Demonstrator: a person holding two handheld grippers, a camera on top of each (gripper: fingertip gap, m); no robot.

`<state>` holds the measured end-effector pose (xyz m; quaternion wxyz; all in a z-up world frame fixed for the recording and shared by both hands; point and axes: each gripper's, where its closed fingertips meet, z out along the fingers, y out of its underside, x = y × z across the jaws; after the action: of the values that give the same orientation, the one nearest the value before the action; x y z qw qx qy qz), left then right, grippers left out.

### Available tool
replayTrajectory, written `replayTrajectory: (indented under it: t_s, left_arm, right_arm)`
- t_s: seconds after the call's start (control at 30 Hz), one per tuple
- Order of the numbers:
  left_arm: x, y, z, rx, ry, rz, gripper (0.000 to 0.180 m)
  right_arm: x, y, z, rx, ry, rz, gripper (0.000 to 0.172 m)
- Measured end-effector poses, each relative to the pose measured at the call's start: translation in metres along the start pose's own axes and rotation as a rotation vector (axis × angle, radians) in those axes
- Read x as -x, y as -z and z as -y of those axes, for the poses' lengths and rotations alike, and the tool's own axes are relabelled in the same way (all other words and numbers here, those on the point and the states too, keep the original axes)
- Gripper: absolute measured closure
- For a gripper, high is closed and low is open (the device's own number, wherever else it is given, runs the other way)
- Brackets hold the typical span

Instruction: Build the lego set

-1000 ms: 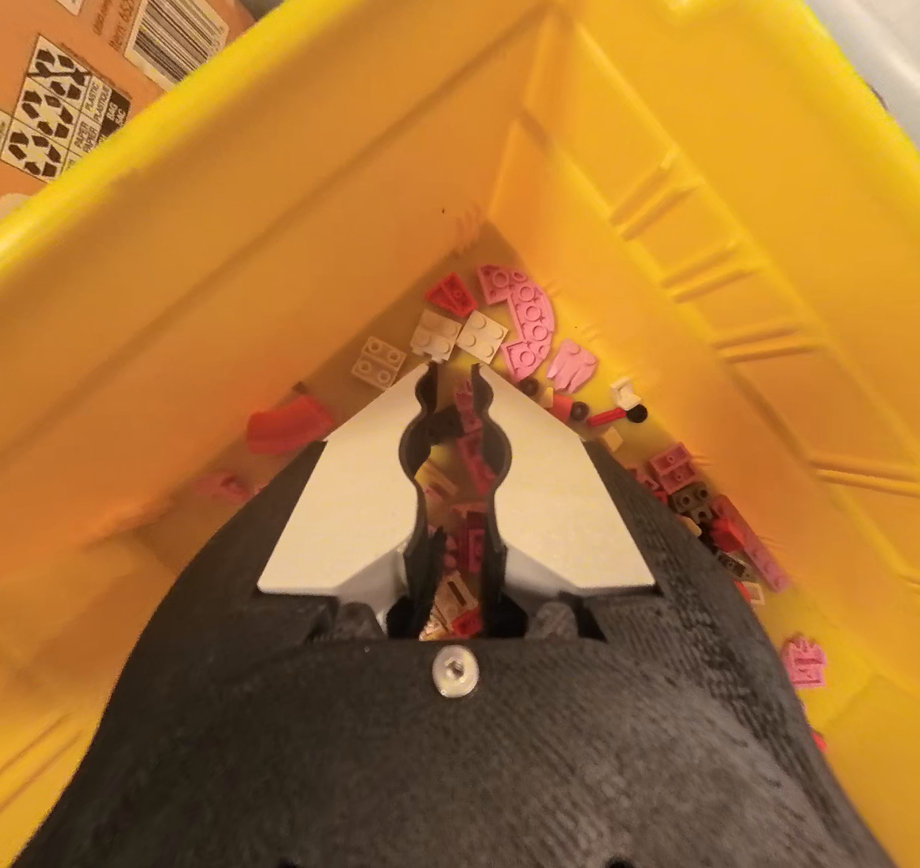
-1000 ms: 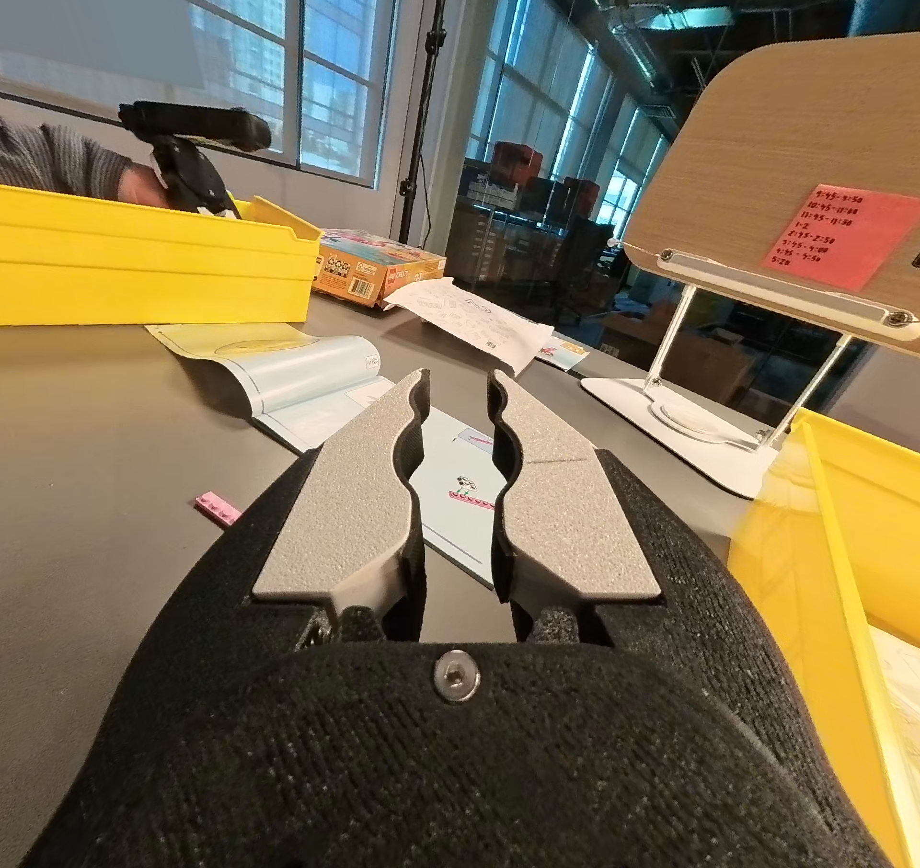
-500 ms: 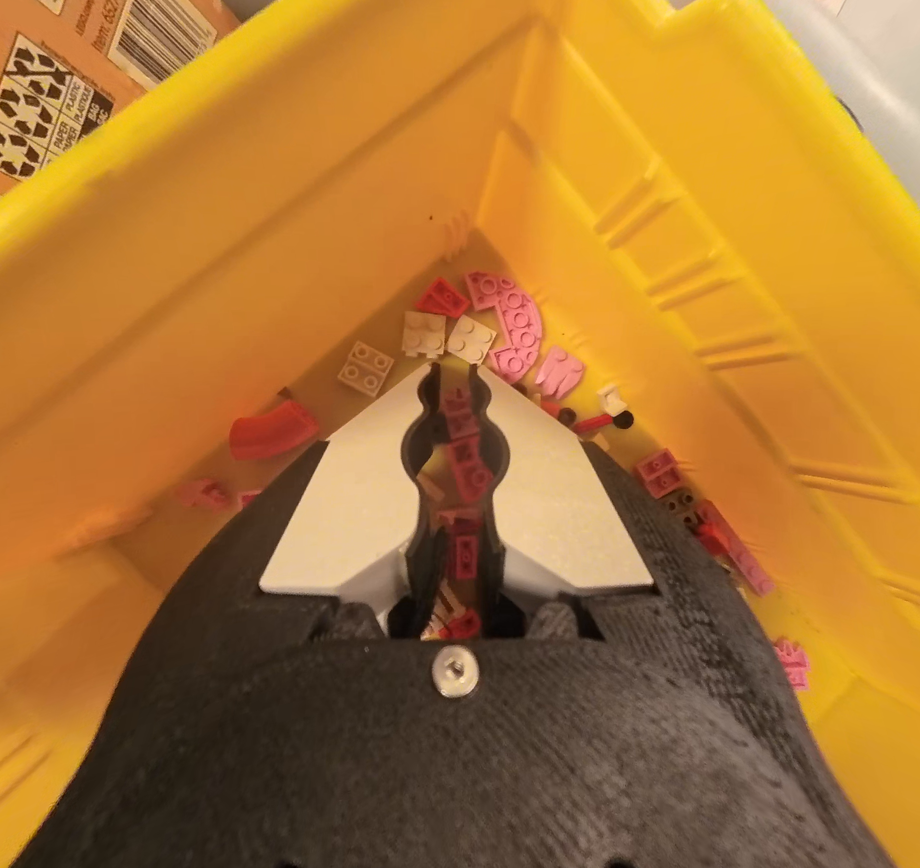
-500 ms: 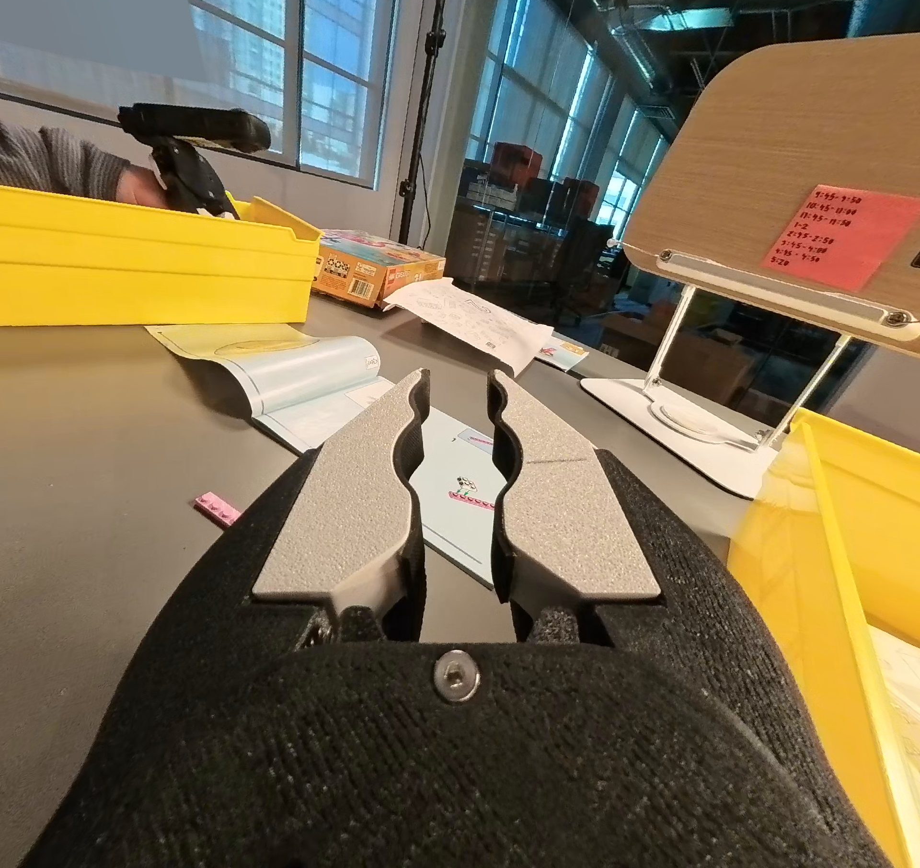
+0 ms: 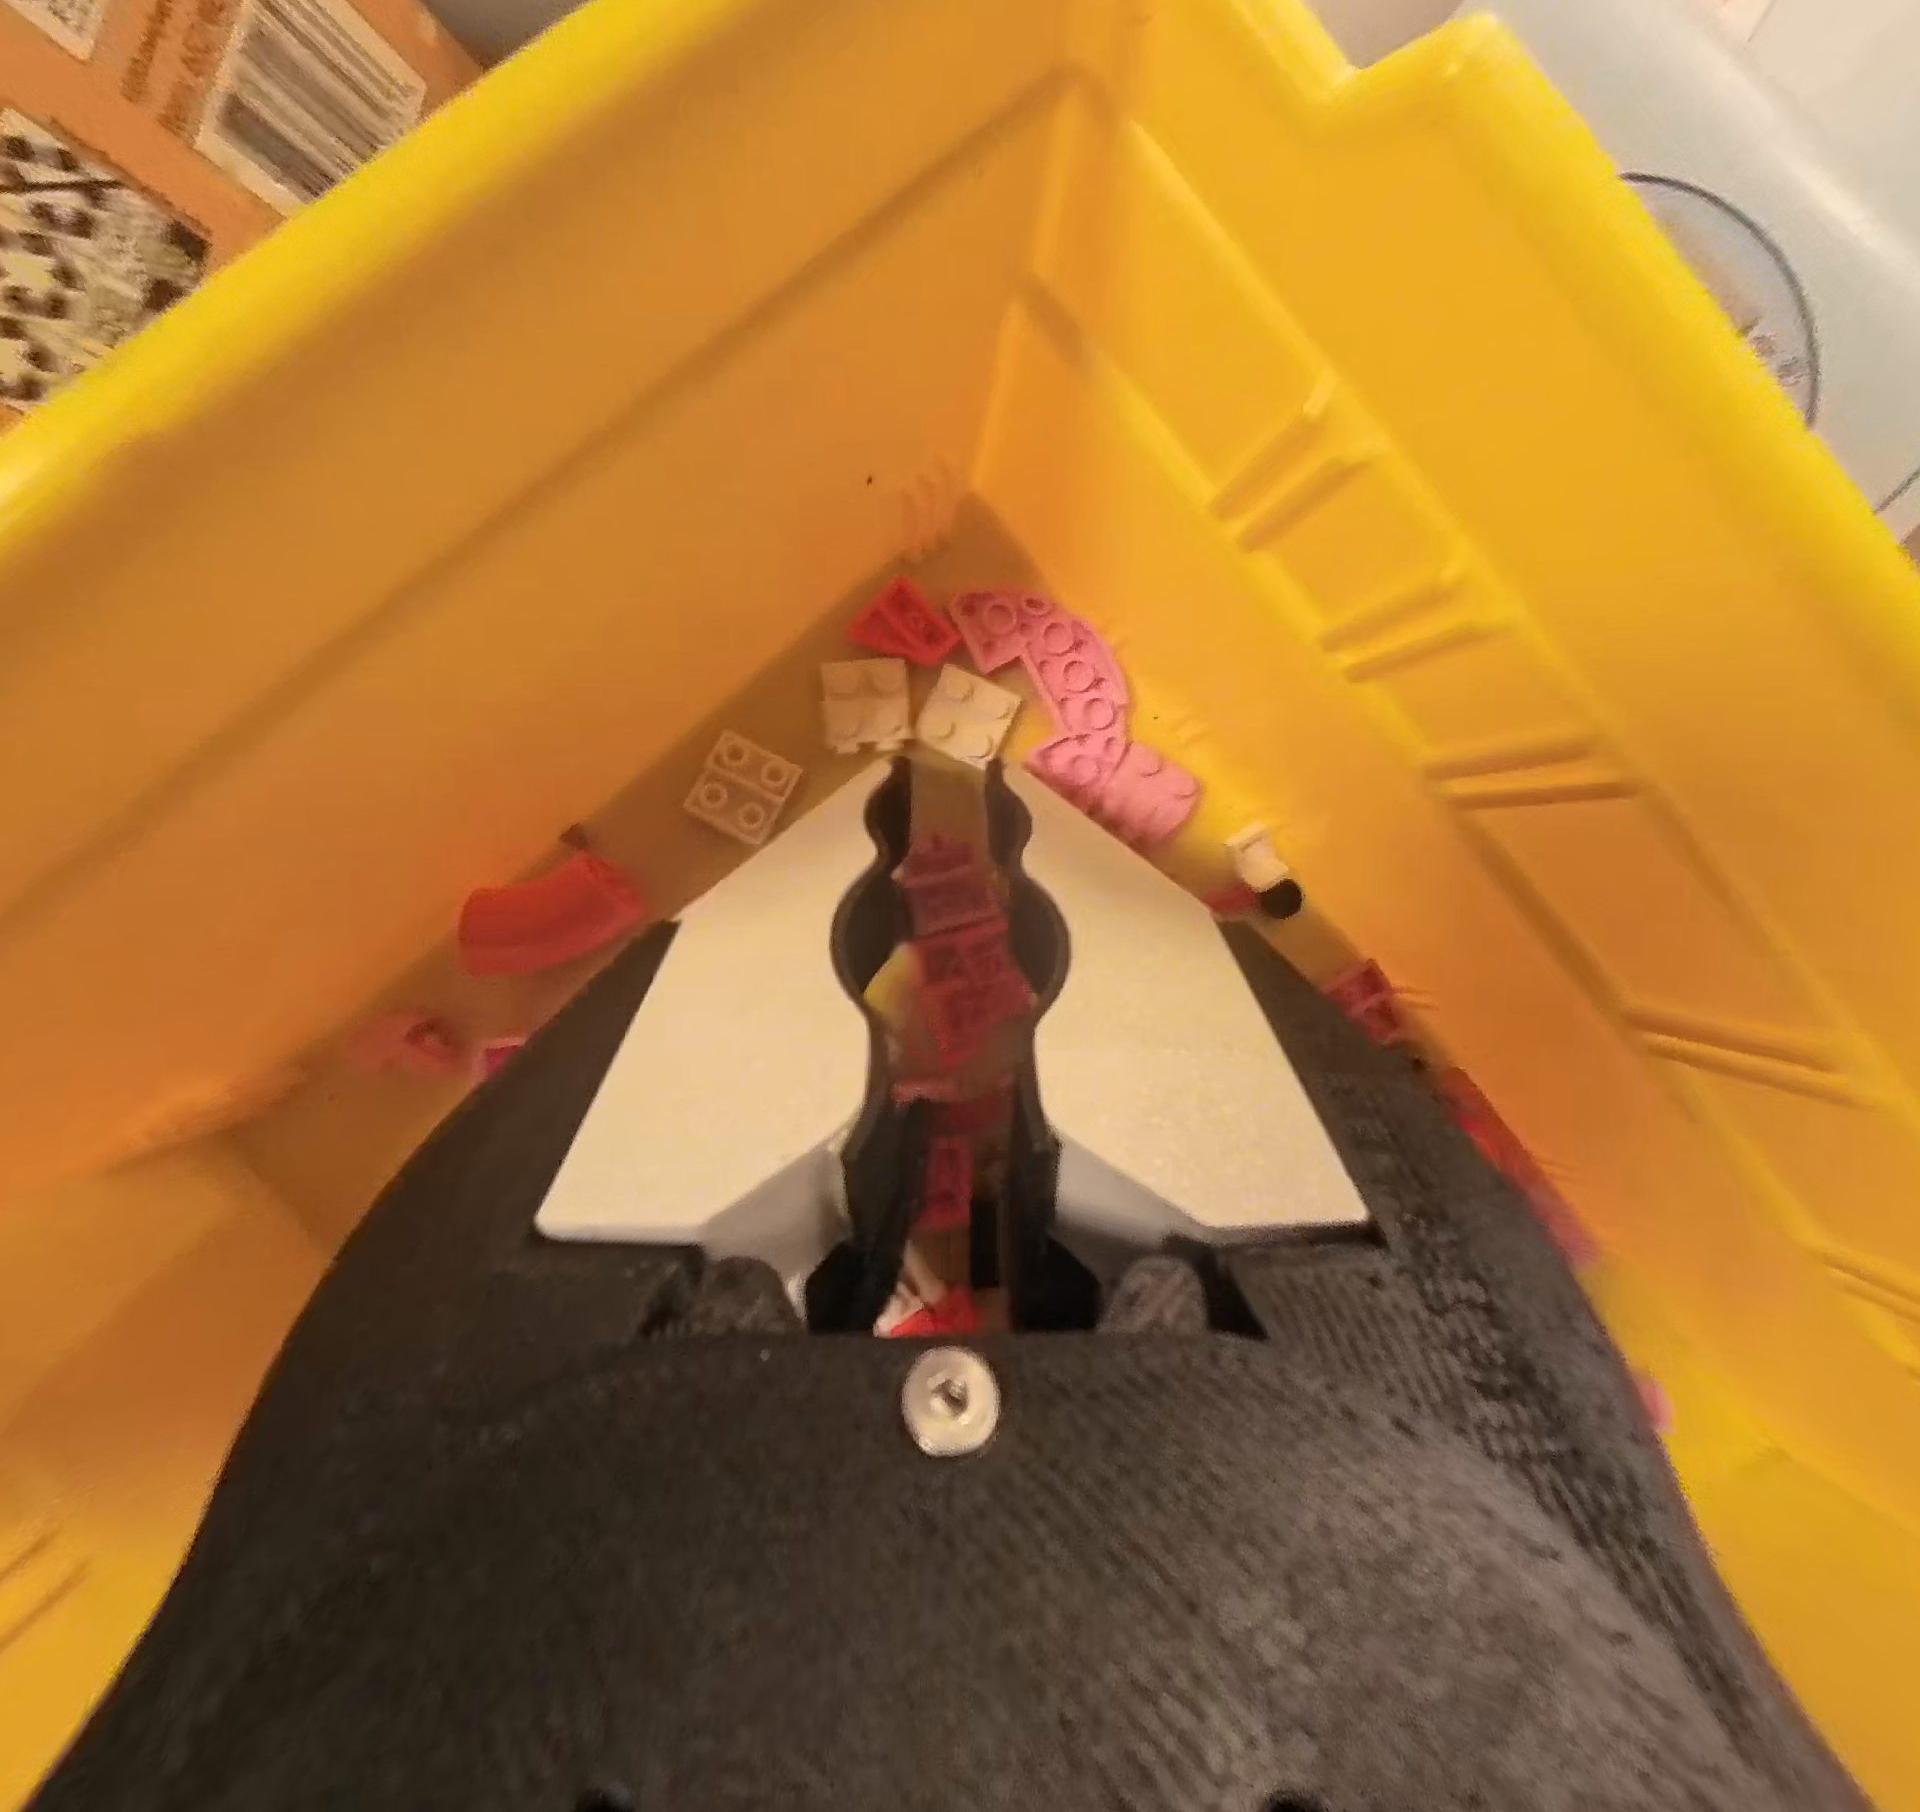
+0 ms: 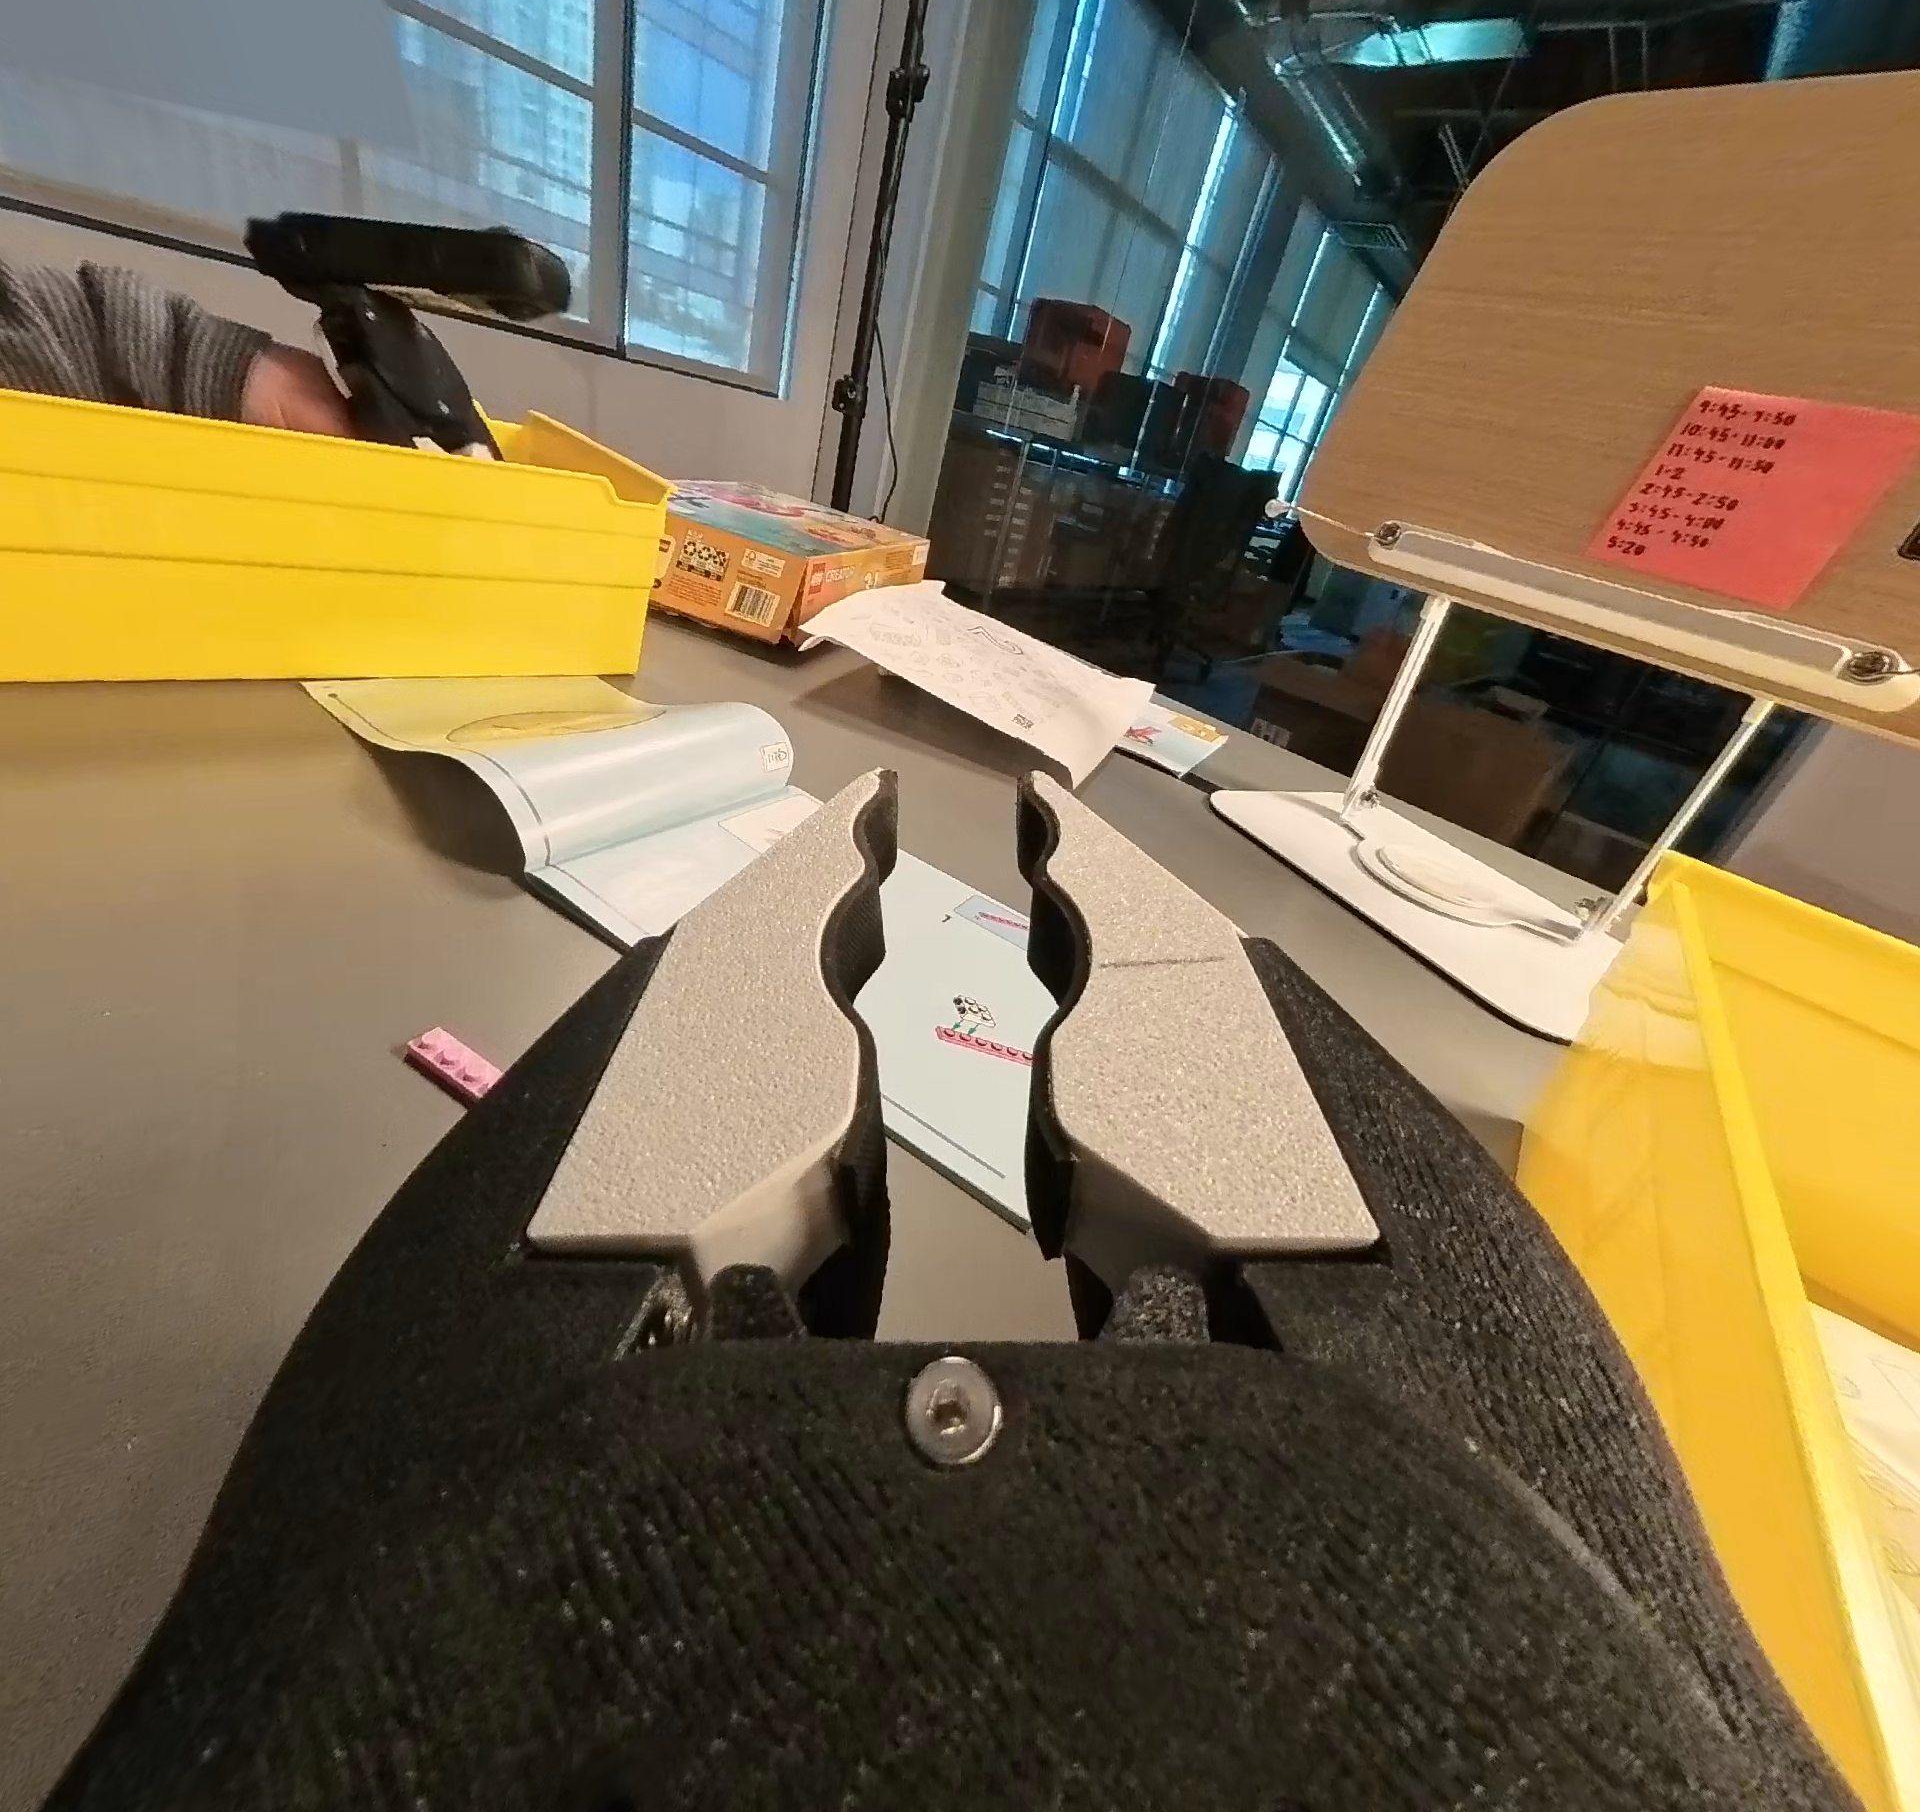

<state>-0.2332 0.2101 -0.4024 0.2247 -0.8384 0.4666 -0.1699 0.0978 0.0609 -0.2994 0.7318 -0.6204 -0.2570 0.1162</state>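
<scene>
My left gripper point(image 5: 954, 770) is low inside a yellow bin point(image 5: 520, 412) and points into its corner. Its jaws stand a narrow way apart, with bare bin floor between the tips. Dark pink bricks point(image 5: 956, 931) on the floor show through the gap, blurred. Two white bricks point(image 5: 914, 713) lie just past the tips, with a pink curved plate point(image 5: 1081, 682) to their right and a red curved brick point(image 5: 545, 921) to the left. My right gripper point(image 6: 956, 791) is open and empty above an open instruction booklet point(image 6: 644, 796) on the grey table. A pink plate point(image 6: 452, 1061) lies to its left.
In the right wrist view the left gripper point(image 6: 416, 391), held by a hand, reaches into the far yellow bin point(image 6: 312, 567). An orange box point(image 6: 790, 567) and a paper sheet point(image 6: 987, 682) lie behind the booklet. A wooden book stand point(image 6: 1610, 360) and a second yellow bin point(image 6: 1766, 1139) are at the right. The red curved brick point(image 5: 545, 921) is closer to my left gripper, around 7 cm from its tips; the right tips are 45 cm off.
My left gripper has crept closer to the bin corner and its jaws narrowed a little, then widened again. My right gripper has not moved.
</scene>
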Motion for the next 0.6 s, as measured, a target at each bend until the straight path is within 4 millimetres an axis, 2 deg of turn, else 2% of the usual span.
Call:
replayTrajectory:
  t_s: [0.23,0.37,0.47,0.6]
  left_arm:
    - [0.036,0.025,0.016,-0.166,0.123,0.146,0.158]
    - [0.047,0.024,0.004,-0.111,0.151,0.195,0.151]
    - [0.056,0.022,-0.007,-0.047,0.164,0.261,0.155]
    - [0.07,0.031,-0.003,-0.102,0.263,0.306,0.161]
  right_arm:
    - [0.0,0.0,0.0,0.0,0.0,0.002,0.15]
    - [0.001,0.0,0.0,0.0,-0.001,0.004,0.15]
    - [0.001,0.0,0.0,0.001,-0.001,0.005,0.15]
    - [0.0,0.0,0.0,0.002,-0.002,0.004,0.15]
